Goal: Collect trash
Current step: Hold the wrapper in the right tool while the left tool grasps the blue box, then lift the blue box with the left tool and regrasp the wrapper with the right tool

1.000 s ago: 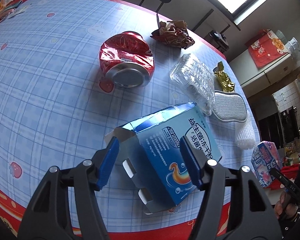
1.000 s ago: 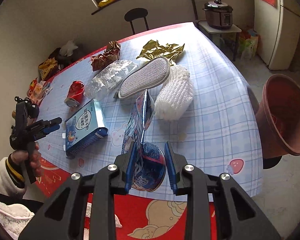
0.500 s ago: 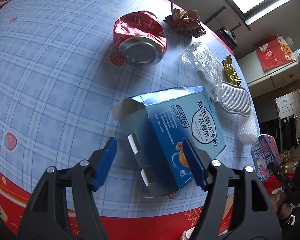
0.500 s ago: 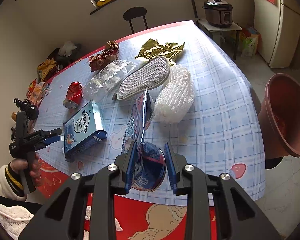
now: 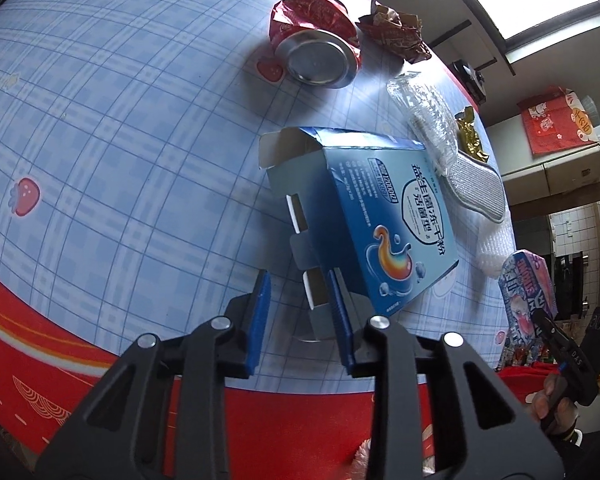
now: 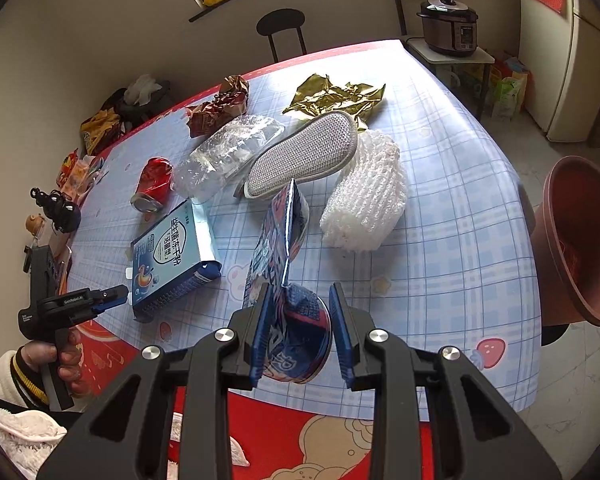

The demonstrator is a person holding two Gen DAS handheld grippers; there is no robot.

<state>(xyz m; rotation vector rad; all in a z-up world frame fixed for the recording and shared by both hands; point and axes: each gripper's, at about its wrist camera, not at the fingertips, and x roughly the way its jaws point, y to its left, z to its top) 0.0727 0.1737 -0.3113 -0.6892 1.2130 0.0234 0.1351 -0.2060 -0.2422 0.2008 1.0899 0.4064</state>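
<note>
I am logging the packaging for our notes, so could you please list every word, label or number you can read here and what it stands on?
"益生菌冻干粉" and "活菌型": front of the blue carton.
"GenRobot.AI": side of the left gripper.
"DAS": body of the right gripper, partly cut off.
The carton's small print and number badge are too small to read.
Lettering on the crumpled blue wrapper, the red can and the red wall hanging is too distorted to read.

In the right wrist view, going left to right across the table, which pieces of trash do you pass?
Crushed red can → blue box → clear plastic packaging → grey mesh pad → white foam netting. The wrappers at the far edge overlap these, so they are left out.
</note>
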